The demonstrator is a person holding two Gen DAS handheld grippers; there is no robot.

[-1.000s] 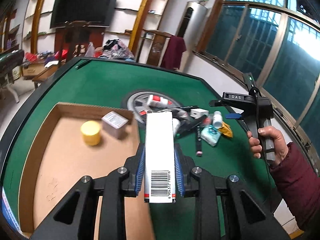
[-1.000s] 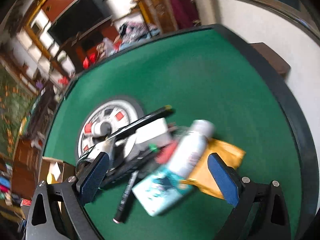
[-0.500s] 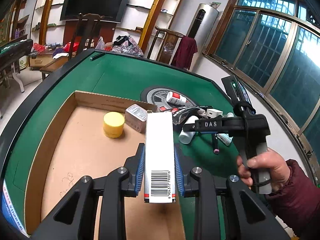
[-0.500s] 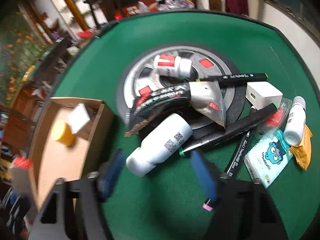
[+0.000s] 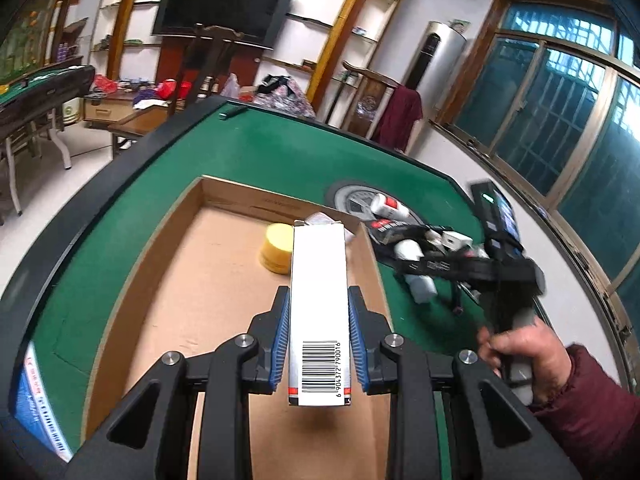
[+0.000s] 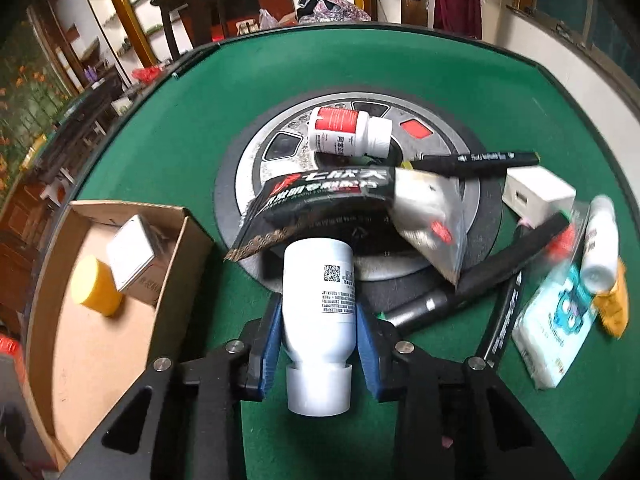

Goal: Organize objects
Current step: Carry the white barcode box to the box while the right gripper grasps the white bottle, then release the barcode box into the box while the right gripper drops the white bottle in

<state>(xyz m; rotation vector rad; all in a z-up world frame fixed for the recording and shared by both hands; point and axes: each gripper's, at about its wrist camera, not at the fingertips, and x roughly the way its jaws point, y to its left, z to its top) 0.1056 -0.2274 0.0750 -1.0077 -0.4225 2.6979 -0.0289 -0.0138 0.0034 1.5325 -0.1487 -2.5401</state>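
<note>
Start with the cardboard box (image 5: pixel 224 280), since everything else sits in some place next to it. The box lies on the green table (image 5: pixel 280 160), and its far end holds a yellow round tub (image 5: pixel 276 250) and a small white carton (image 6: pixel 132 254) side by side.

Your left gripper (image 5: pixel 319 338) is squeezed shut on a long white box with a barcode (image 5: pixel 319 300). You hold that box in the air over the cardboard box, near its right wall, pointing at the far end. It does not touch the floor of the cardboard box.

To the right of the cardboard box is the pile of things left to sort. It lies on and around a round silver disc (image 6: pixel 440 128). On the disc you can see a small bottle with a red label (image 6: pixel 348 132), a black packet (image 6: pixel 320 196) and a black marker (image 6: pixel 480 158). Further right are a white plug block (image 6: pixel 538 194) and a blue tissue pack (image 6: pixel 556 320).

Your right gripper (image 6: pixel 318 344) has its blue pads (image 6: pixel 272 340) against both sides of a white bottle (image 6: pixel 319 292). The bottle lies on the table just right of the cardboard box, its cap toward you and its far end tucked under the black packet.

I think you are in the middle of the job: one thing is ready to drop and one is just caught. Next, lower the long white box until it rests flat inside, then let go. After that, pull the white bottle back slowly so the packet does not come with it.
</note>
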